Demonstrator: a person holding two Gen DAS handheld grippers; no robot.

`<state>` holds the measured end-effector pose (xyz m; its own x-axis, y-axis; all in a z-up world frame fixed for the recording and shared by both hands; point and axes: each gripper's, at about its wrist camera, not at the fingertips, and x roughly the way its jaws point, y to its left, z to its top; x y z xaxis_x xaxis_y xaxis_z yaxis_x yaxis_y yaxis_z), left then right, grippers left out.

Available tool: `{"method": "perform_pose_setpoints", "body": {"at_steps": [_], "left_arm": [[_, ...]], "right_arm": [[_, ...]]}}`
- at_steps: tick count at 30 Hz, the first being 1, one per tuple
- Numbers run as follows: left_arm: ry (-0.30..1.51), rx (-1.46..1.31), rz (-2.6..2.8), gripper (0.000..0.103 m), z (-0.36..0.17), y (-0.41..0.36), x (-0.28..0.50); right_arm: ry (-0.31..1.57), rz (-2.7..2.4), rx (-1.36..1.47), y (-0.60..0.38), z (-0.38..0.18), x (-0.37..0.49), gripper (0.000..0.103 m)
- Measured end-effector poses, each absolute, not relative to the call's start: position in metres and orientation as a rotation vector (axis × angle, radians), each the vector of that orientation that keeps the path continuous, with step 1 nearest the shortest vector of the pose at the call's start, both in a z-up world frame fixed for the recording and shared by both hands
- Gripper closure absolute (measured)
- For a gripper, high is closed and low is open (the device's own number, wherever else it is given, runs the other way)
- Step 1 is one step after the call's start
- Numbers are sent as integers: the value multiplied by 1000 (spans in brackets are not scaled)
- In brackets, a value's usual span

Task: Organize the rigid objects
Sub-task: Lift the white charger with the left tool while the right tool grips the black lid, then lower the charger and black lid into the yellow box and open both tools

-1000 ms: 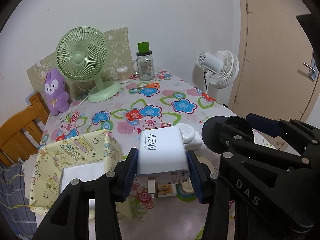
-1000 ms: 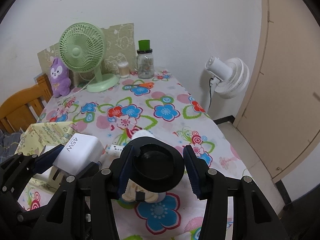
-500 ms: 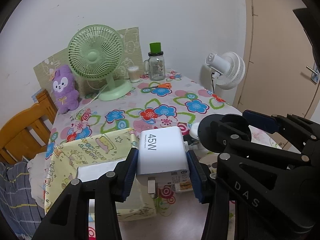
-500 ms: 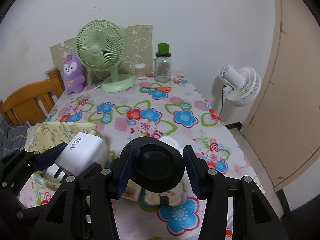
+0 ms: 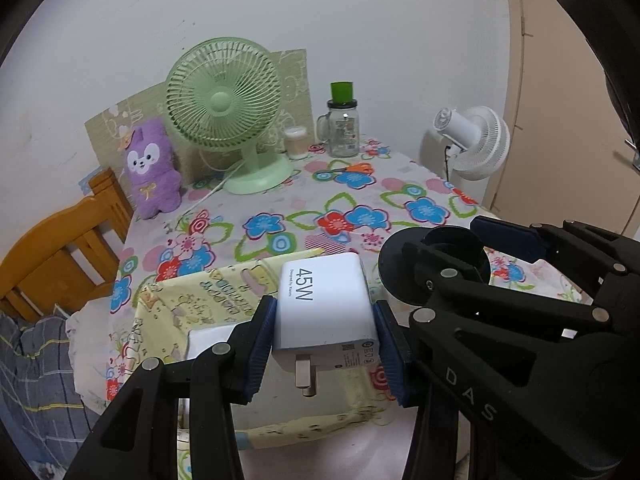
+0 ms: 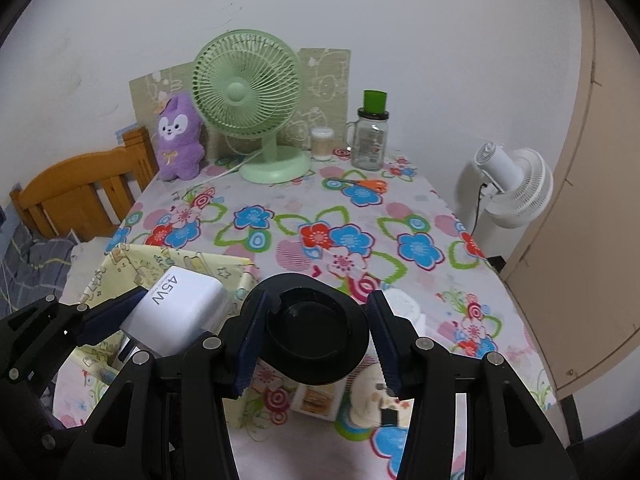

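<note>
My left gripper (image 5: 326,340) is shut on a white 45W charger (image 5: 326,312), held in the air over a yellow patterned fabric box (image 5: 180,304). The charger also shows in the right wrist view (image 6: 176,316). My right gripper (image 6: 316,340) is shut on a black round disc-shaped object (image 6: 316,340), held above the table to the right of the box (image 6: 132,260). The disc and right gripper show in the left wrist view (image 5: 436,264). A white item (image 5: 208,340) lies inside the box.
On the floral tablecloth (image 6: 320,216) lie a small white gadget (image 6: 376,400), a white round item (image 6: 404,304) and a card (image 6: 316,400). At the back stand a green fan (image 6: 256,108), purple plush (image 6: 178,136), jar (image 6: 370,136), cup (image 6: 322,144) and orange scissors (image 6: 364,184). A wooden chair (image 6: 76,192) stands left, a white fan (image 6: 516,184) right.
Both grippers have pulled back and risen, each keeping its object. The left one with the charger now hangs over the yellow box.
</note>
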<state>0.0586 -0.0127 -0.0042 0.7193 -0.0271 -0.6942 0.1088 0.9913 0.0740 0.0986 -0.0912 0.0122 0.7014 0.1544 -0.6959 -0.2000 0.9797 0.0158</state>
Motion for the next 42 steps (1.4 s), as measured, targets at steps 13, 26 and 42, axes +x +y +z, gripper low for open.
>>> {"method": "perform_pose_setpoints", "body": {"at_steps": [13, 26, 42], "left_arm": [[799, 101, -28, 53, -19, 25, 66], [857, 73, 8, 53, -40, 55, 85], [940, 39, 62, 53, -69, 84, 106]], "right_arm": [[810, 262, -100, -47, -1, 113, 50], [865, 311, -113, -15, -21, 133, 50], [926, 361, -150, 17, -44, 153, 50]]}}
